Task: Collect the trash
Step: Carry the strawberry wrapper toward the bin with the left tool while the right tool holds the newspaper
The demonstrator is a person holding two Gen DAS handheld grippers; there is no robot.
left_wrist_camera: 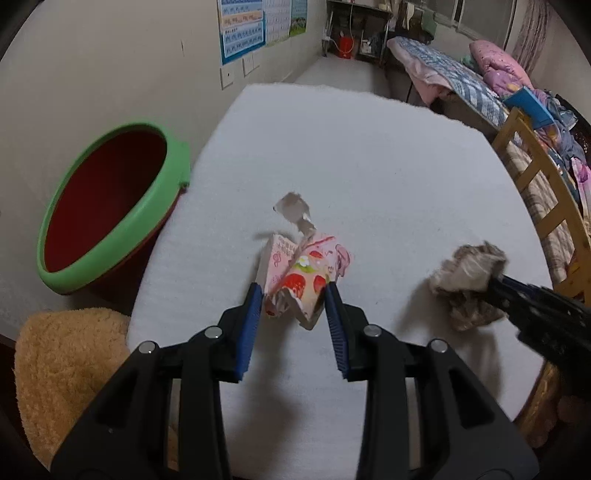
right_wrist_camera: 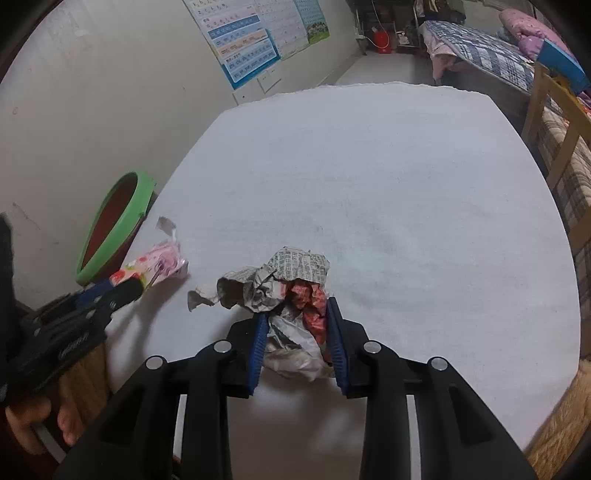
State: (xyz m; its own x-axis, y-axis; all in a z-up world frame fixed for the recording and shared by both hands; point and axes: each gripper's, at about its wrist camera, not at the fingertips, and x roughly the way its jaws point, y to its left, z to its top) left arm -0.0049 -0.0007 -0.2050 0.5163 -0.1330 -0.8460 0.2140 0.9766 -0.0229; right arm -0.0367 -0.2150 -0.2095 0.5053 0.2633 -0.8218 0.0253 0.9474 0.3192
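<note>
My left gripper [left_wrist_camera: 294, 291] is shut on a crushed pink strawberry carton [left_wrist_camera: 306, 273], held just above the white table [left_wrist_camera: 351, 155]. The carton also shows at the left of the right wrist view [right_wrist_camera: 159, 264], in the left gripper [right_wrist_camera: 125, 290]. My right gripper [right_wrist_camera: 295, 308] is shut on a crumpled newspaper wad [right_wrist_camera: 284, 284], which appears blurred in the left wrist view [left_wrist_camera: 467, 280], gripped by the right gripper [left_wrist_camera: 496, 282]. A red bin with a green rim [left_wrist_camera: 110, 206] stands on the floor left of the table, and shows in the right wrist view [right_wrist_camera: 114, 229].
A fuzzy yellow cushion [left_wrist_camera: 66, 369] lies at the near left of the table. A wooden chair [left_wrist_camera: 543, 206] and a bed with blankets [left_wrist_camera: 461, 81] stand to the right. Posters [left_wrist_camera: 255, 26] hang on the wall behind.
</note>
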